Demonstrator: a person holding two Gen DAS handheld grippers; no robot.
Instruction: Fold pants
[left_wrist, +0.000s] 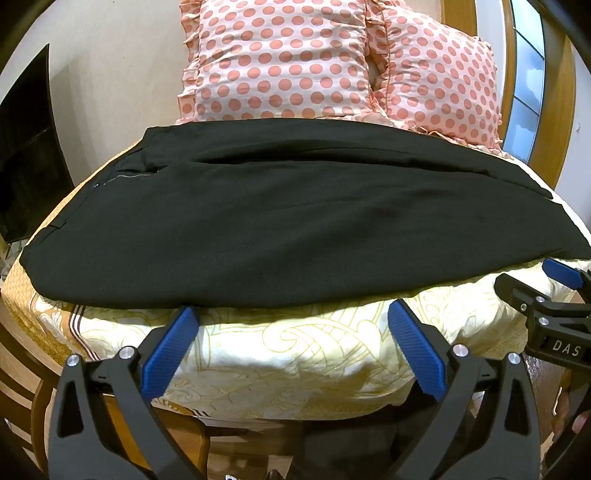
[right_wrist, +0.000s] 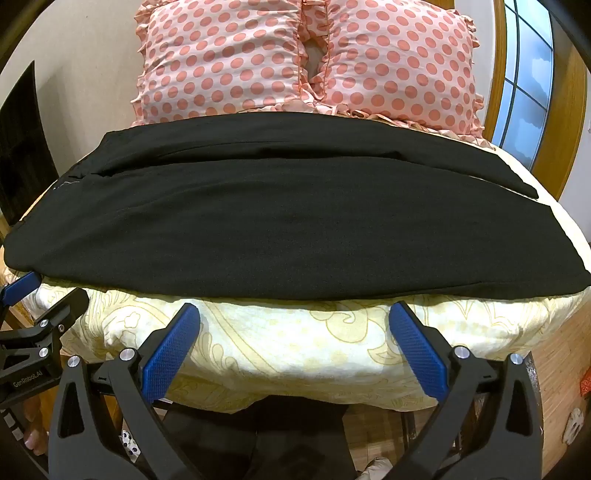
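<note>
Black pants (left_wrist: 280, 221) lie flat across the bed, waistband with its zipper at the left, legs running right and one leg laid over the other. They also show in the right wrist view (right_wrist: 288, 221). My left gripper (left_wrist: 293, 314) is open and empty, fingertips just short of the pants' near edge. My right gripper (right_wrist: 295, 312) is open and empty, also just below the near edge. The right gripper shows at the right of the left wrist view (left_wrist: 554, 291); the left gripper shows at the left of the right wrist view (right_wrist: 33, 295).
The bed has a cream sheet with yellow patterns (left_wrist: 295, 350). Two pink polka-dot pillows (left_wrist: 280, 59) (right_wrist: 399, 62) stand behind the pants. A dark screen (left_wrist: 26, 147) is at the left, a wood-framed window (right_wrist: 524, 92) at the right. The bed's front edge drops to a wooden floor.
</note>
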